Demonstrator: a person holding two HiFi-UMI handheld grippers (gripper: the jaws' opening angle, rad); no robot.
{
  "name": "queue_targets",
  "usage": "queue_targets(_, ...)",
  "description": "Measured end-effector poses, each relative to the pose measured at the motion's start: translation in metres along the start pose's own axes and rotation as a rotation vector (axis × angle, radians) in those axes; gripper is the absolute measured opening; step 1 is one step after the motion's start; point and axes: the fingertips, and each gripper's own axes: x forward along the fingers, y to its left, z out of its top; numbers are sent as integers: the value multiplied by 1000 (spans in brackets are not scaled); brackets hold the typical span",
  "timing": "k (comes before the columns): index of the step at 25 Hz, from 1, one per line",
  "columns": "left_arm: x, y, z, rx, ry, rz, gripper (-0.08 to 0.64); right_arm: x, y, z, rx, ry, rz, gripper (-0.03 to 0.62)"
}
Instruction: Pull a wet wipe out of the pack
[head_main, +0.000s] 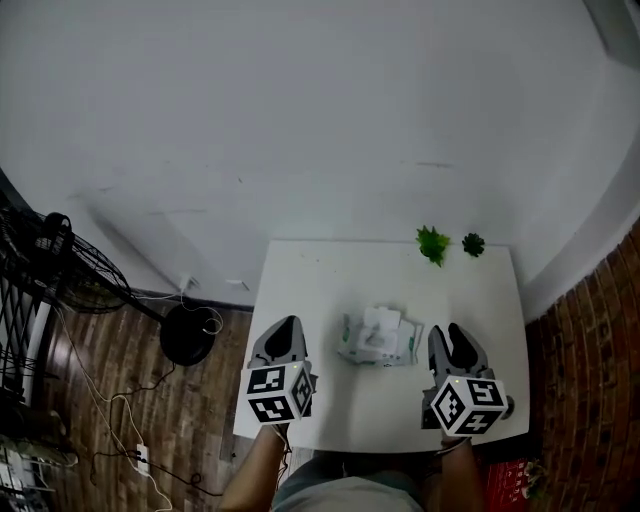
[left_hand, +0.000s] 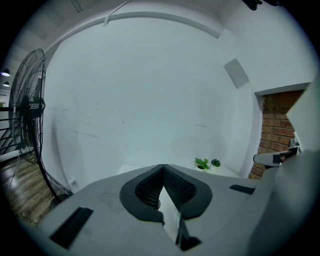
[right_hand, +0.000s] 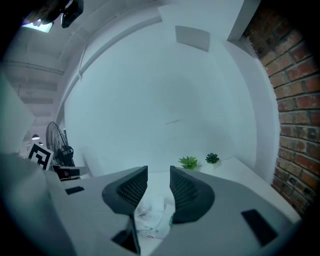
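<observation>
Pack (head_main: 378, 338) between left hand-held gripper (head_main: 288, 324), right hand-held gripper (head_main: 449, 334), touching neither

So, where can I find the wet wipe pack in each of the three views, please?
Head view: the wet wipe pack lies in the middle of the white table.
Left gripper view: not visible.
Right gripper view: low centre, seen between the open jaws.
Shared landmark: the two small green plants at the table's far edge.
</observation>
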Motion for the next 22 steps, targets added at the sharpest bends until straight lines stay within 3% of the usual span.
queue_targets(14, 5, 10, -15, 5, 37, 0, 0, 19, 7, -20, -29, 76, 24, 136)
queue_targets(22, 3, 22, -32, -14, 58, 34, 0, 30, 9, -36, -101, 151, 85, 136)
